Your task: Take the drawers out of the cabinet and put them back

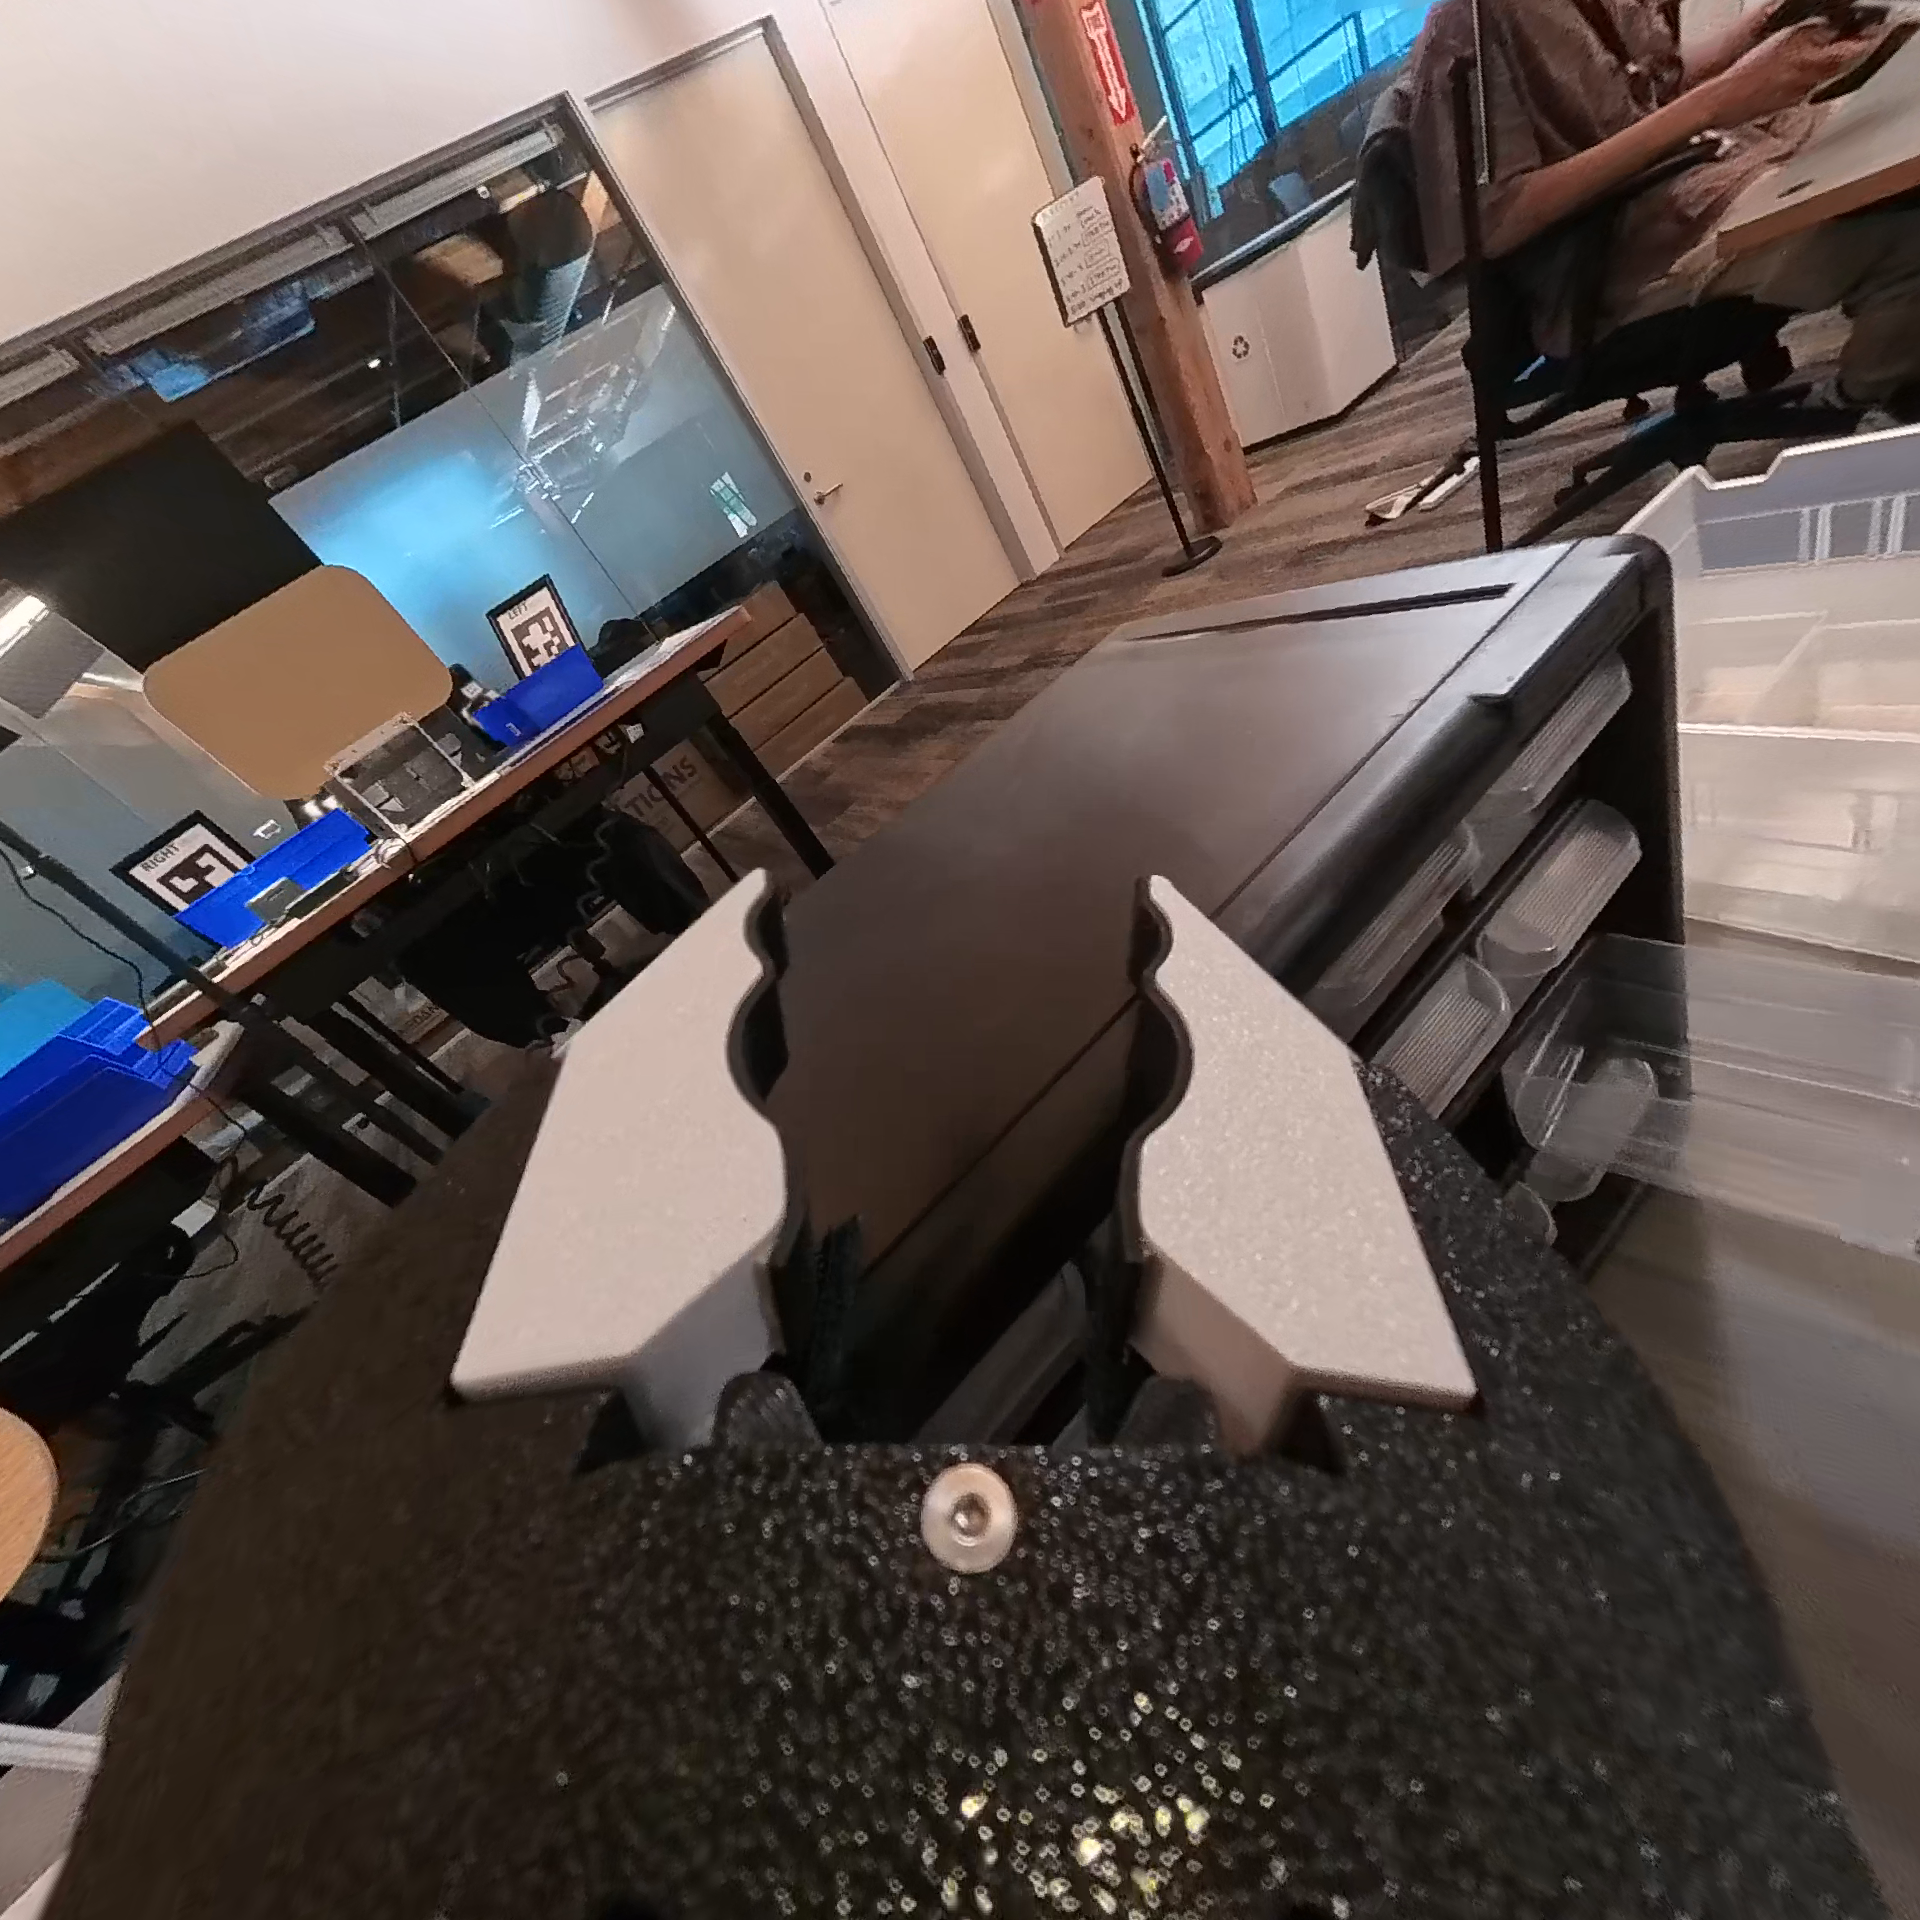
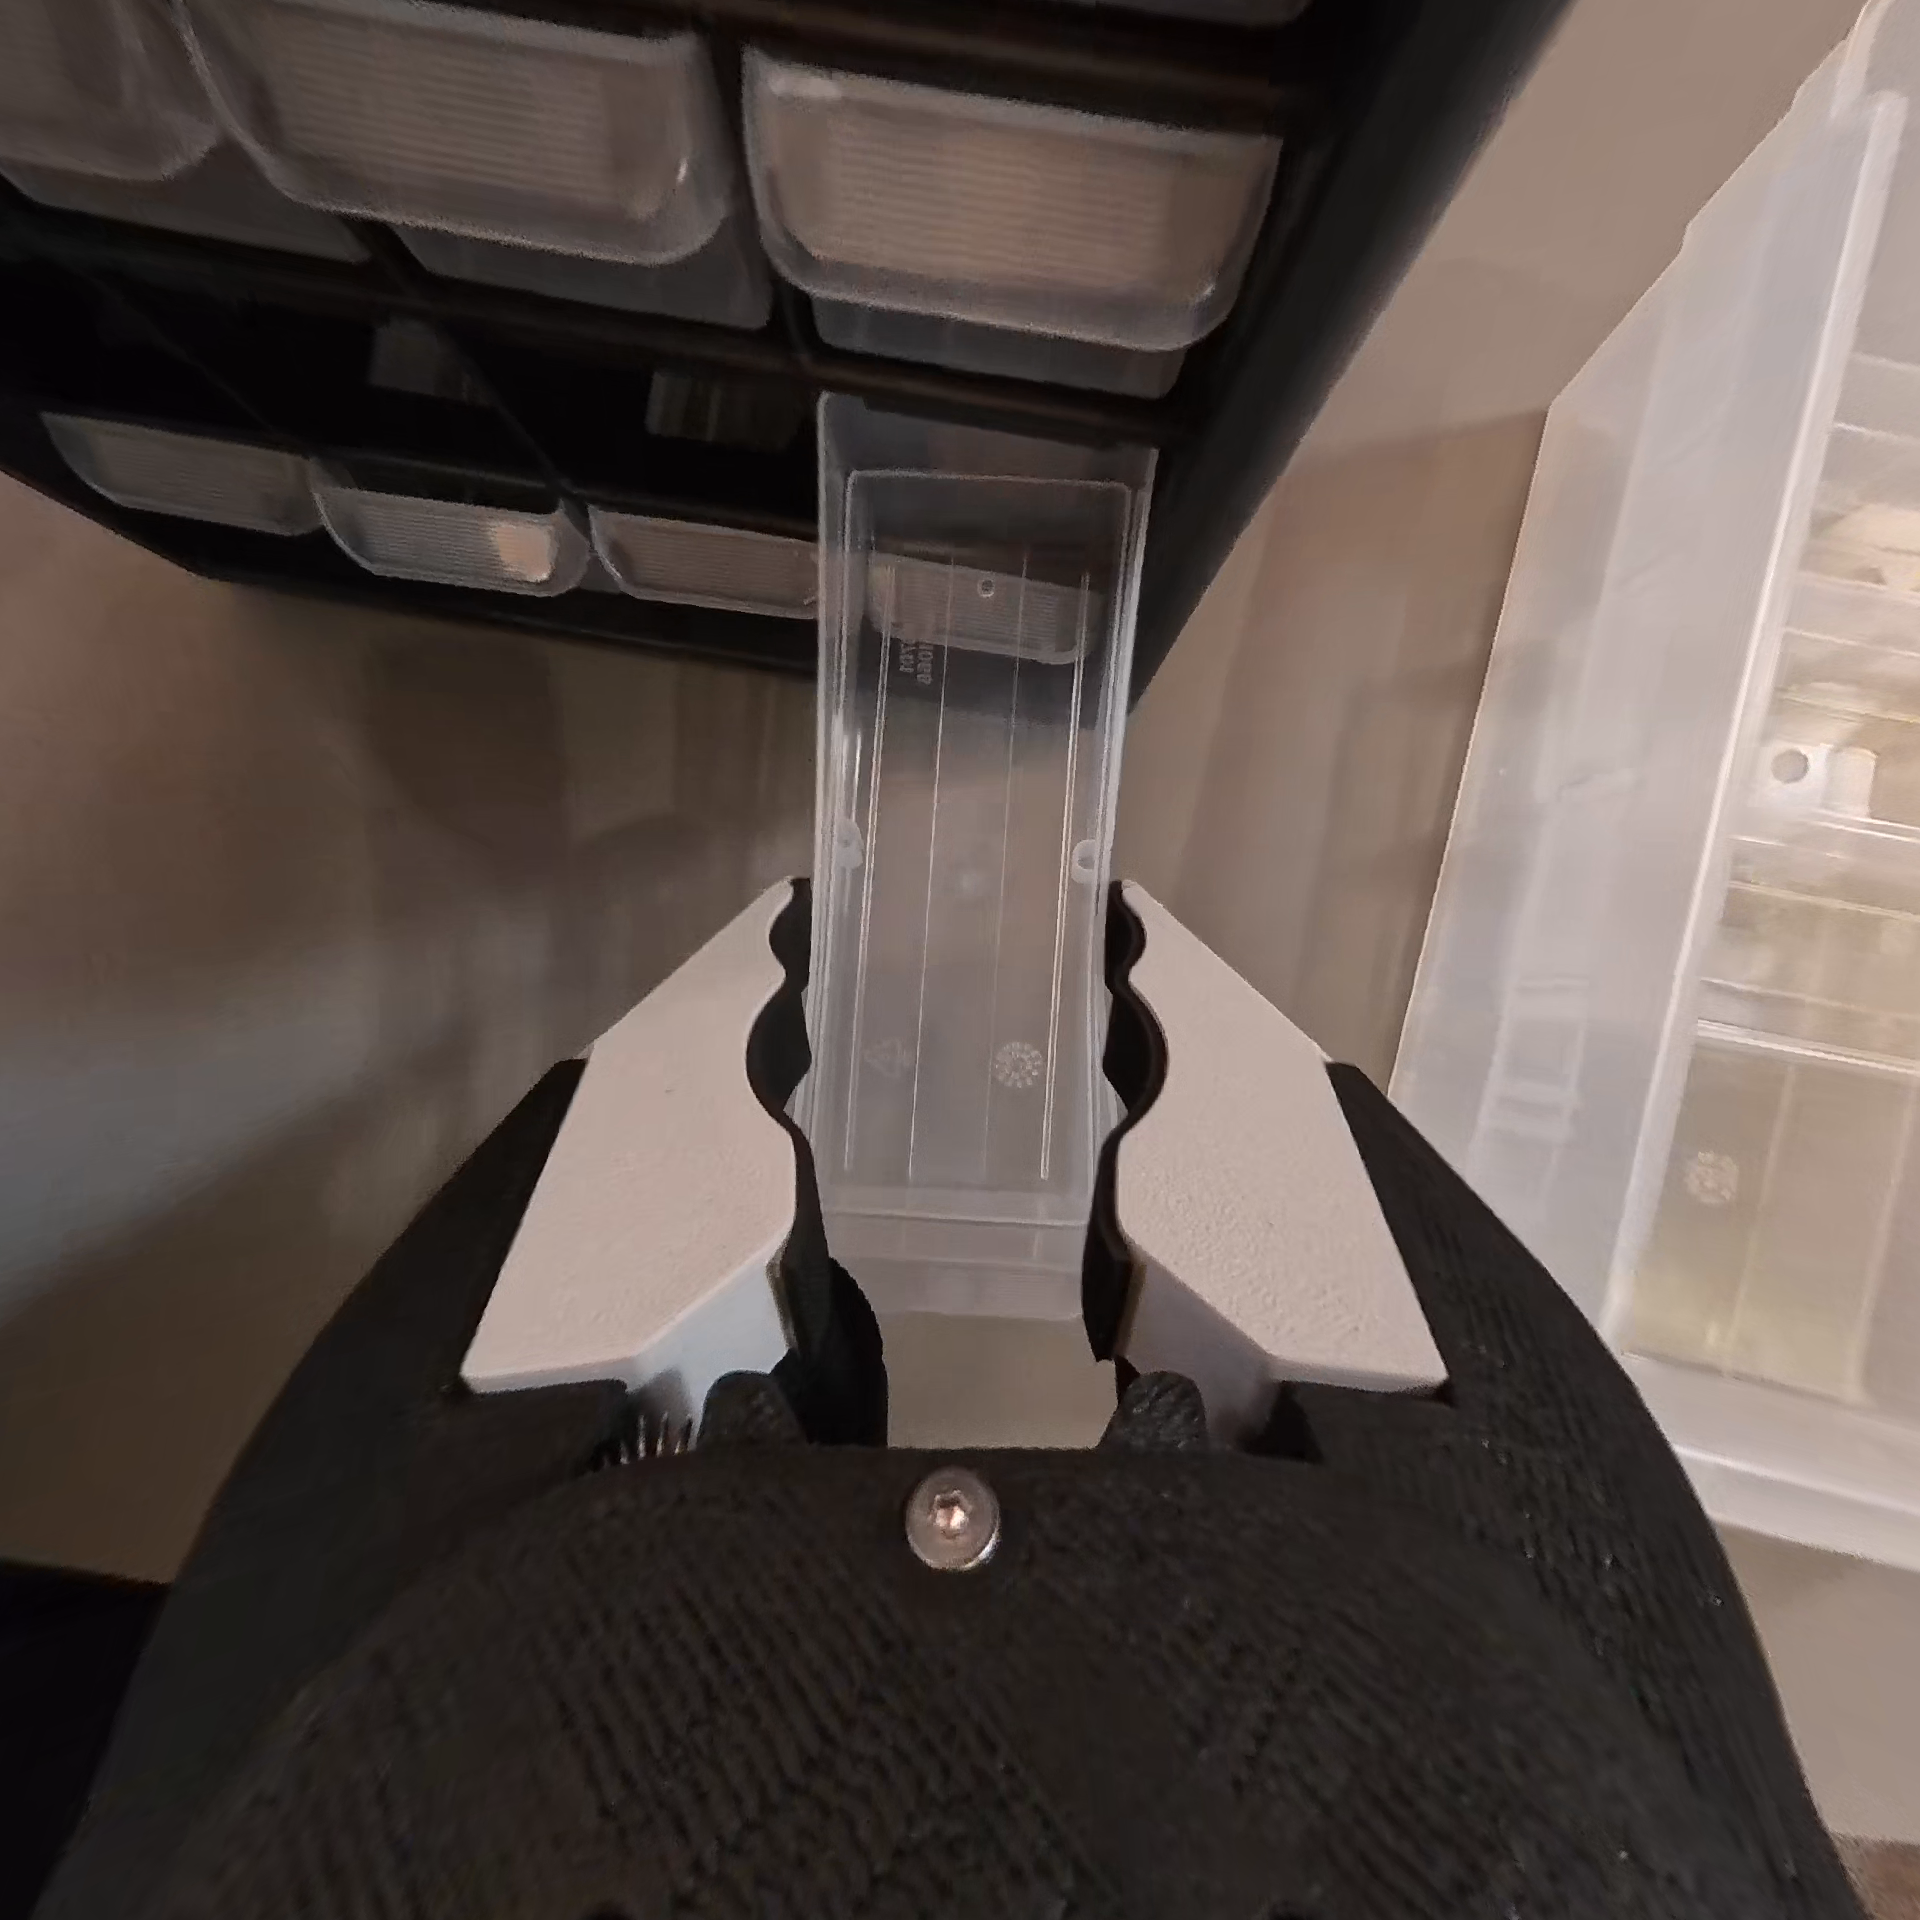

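Observation:
The black cabinet (image 1: 1247, 748) stands on a beige tabletop (image 2: 312, 831), with clear drawers (image 2: 997, 197) in its rows. My right gripper (image 2: 961, 904) is shut on a clear empty drawer (image 2: 966, 790), holding its near end by both side walls. The drawer's far end is at the right slot of the middle row, most of it out of the cabinet (image 2: 1299, 364). Dark empty slots (image 2: 520, 416) show to its left. That drawer shows blurred in the left wrist view (image 1: 1621, 1091). My left gripper (image 1: 956, 904) is open, close over the cabinet's top at its near edge.
A large translucent plastic organiser (image 2: 1714, 831) stands right of the cabinet; it also shows in the left wrist view (image 1: 1818, 727). Farther off are tables with blue bins (image 1: 540, 707), a wooden post (image 1: 1164, 260) and a seated person (image 1: 1610, 156).

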{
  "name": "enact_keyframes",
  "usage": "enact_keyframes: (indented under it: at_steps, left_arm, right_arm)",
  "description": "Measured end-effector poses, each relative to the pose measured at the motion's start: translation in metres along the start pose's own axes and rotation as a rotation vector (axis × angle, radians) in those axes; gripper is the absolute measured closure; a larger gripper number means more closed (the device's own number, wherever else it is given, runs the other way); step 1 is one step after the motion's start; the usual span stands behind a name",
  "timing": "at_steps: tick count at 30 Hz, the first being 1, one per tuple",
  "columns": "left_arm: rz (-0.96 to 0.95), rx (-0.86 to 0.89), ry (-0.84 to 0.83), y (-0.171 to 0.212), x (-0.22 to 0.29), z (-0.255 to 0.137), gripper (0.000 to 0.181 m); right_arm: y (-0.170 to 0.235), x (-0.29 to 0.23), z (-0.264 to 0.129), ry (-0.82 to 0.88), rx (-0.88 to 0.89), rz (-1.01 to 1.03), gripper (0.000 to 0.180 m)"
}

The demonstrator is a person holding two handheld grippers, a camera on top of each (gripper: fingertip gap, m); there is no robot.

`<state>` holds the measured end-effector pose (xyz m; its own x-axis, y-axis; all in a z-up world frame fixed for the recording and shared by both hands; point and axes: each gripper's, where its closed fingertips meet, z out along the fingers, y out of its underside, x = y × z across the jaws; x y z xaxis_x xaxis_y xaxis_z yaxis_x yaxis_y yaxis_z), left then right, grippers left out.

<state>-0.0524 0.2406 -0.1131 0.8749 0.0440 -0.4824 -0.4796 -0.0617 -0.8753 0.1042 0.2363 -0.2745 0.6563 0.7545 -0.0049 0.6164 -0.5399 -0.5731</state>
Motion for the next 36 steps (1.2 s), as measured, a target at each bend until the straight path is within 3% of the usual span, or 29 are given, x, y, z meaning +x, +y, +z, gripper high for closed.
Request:
enact_keyframes:
  at_steps: [1,16,25,30,34,36]
  left_arm:
    - [-0.005,0.003,-0.003,0.000,0.000,0.000,0.114]
    - [-0.023,0.023,-0.051,-0.003,-0.001,0.004,0.101]
    - [0.096,0.035,-0.144,-0.010,0.010,0.011,0.123]
    - [0.035,0.109,0.182,-0.049,0.047,0.008,0.104]
    - [0.166,-0.073,0.424,-0.055,0.067,0.025,0.090]
    - [0.273,-0.164,0.453,-0.047,0.072,0.043,0.092]
  right_arm:
    - [0.001,-0.001,0.002,0.016,-0.002,-0.004,0.124]
    - [0.010,-0.014,0.005,-0.020,0.057,-0.006,0.127]
    - [0.000,0.009,0.014,-0.025,0.075,-0.058,0.129]
    - [-0.009,0.014,0.020,-0.019,0.095,-0.083,0.128]
    - [-0.017,0.019,0.026,-0.010,0.125,-0.101,0.128]
    - [-0.021,0.022,0.029,-0.010,0.137,-0.106,0.128]
